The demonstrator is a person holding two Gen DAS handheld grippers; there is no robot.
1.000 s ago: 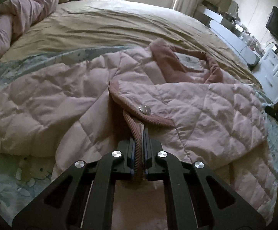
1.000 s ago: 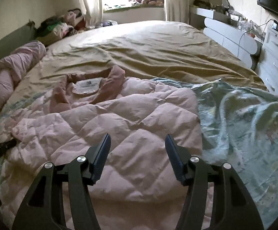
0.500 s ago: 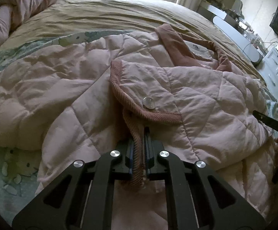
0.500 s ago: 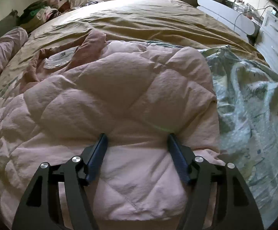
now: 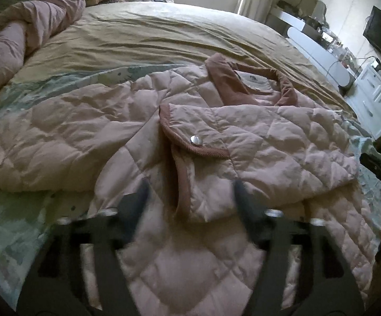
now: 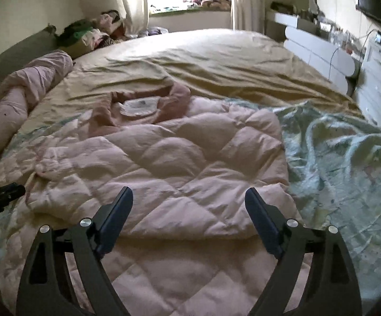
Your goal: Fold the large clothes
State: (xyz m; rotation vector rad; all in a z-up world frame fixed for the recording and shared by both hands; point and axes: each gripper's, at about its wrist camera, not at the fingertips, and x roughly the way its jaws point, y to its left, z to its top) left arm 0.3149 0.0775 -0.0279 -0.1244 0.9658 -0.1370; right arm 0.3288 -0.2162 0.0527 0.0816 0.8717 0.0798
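A pink quilted jacket (image 5: 127, 137) lies spread on the bed, collar (image 5: 232, 84) at the far end. One sleeve is folded across the body, its ribbed cuff (image 5: 190, 147) with a snap button on top. My left gripper (image 5: 190, 192) is open, blurred, its fingers on either side of the cuff's end, holding nothing. In the right wrist view the jacket (image 6: 180, 158) fills the middle. My right gripper (image 6: 189, 202) is open and empty just above the jacket's near part.
The bed has a tan cover (image 6: 216, 58) and a pale green patterned sheet (image 6: 343, 158) to the right. A rolled pink quilt (image 5: 19, 42) lies along the left side. White drawers (image 6: 380, 79) and a bench stand at the right.
My left gripper let go of the sleeve cuff and opened wide, and the cuff now lies on the jacket. My right gripper pulled back and up from the jacket, staying open.
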